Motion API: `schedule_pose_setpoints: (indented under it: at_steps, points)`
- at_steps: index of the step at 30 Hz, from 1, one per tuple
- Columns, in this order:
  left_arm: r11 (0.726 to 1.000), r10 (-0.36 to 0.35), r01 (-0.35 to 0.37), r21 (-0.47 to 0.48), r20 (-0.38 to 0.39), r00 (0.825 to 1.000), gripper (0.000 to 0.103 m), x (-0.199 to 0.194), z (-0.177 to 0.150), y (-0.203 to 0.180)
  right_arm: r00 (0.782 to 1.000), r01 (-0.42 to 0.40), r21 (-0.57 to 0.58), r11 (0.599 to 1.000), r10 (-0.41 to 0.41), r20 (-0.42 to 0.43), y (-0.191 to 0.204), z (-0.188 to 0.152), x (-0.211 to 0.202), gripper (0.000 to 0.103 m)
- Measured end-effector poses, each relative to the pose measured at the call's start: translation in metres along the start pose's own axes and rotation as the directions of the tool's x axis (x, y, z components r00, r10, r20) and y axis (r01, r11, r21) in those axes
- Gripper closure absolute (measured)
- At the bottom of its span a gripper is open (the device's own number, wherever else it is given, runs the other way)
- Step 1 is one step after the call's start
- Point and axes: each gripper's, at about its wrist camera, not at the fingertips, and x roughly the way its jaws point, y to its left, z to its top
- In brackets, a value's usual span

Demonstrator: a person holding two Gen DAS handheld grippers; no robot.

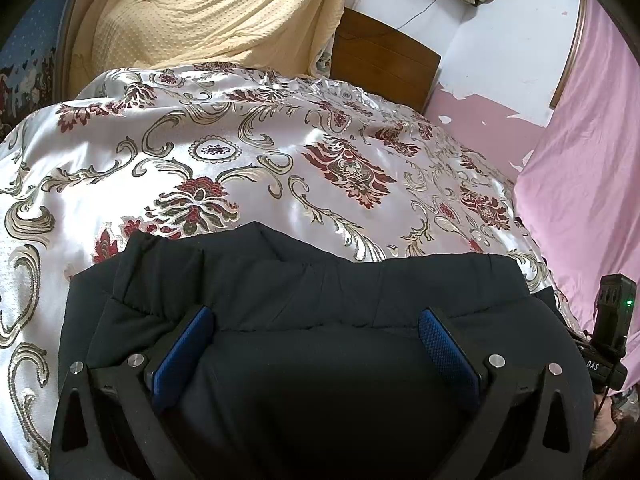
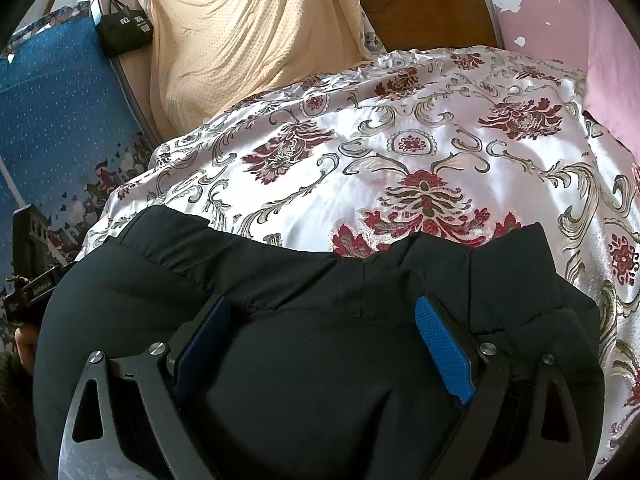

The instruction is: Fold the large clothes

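Seen from the left wrist, going left to right: floral satin bedspread filling nine through one o'clock; black garment heaped at six o'clock, spreading from seven to five, its stitched hem toward twelve. Left gripper poised over that dark cloth with fingers spread wide apart, blue pads clear of any pinched fold; nothing gripped, as far as visible. At four o'clock, a black device bearing white letters "DAS", green light just above.

Seen from the right wrist: at eight o'clock, a black bracket with small white lettering, too blurred to read. At eleven o'clock, a black bag with pale print, likewise unreadable. Same garment at six o'clock on the bedspread. Right gripper also spread wide, pads either side of bare cloth, holding nothing.

Judging progress: appears bunched into a compact, layered mound, so probably some folds made; hard to confirm how many, the lower part being hidden beneath the grippers. Likely remaining: another fold or a final squaring of the edges.
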Motion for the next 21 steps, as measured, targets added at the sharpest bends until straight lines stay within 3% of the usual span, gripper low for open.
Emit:
schedule_pose_setpoints:
  at_steps: [14, 21]
  points:
    - [1.0, -0.006, 0.006, -0.001, 0.008, 1.0, 0.0, -0.001, -0.001, 0.001, 1.0, -0.001, -0.001, 1.0, 0.001, 0.006, -0.001, -0.001, 0.0, 0.013]
    - [0.999, -0.043, 0.043, -0.01, 0.014, 0.999, 0.0, -0.016, -0.004, 0.005, 0.999, 0.015, -0.002, 1.0, -0.015, 0.035, 0.003, -0.005, -0.02, 0.011]
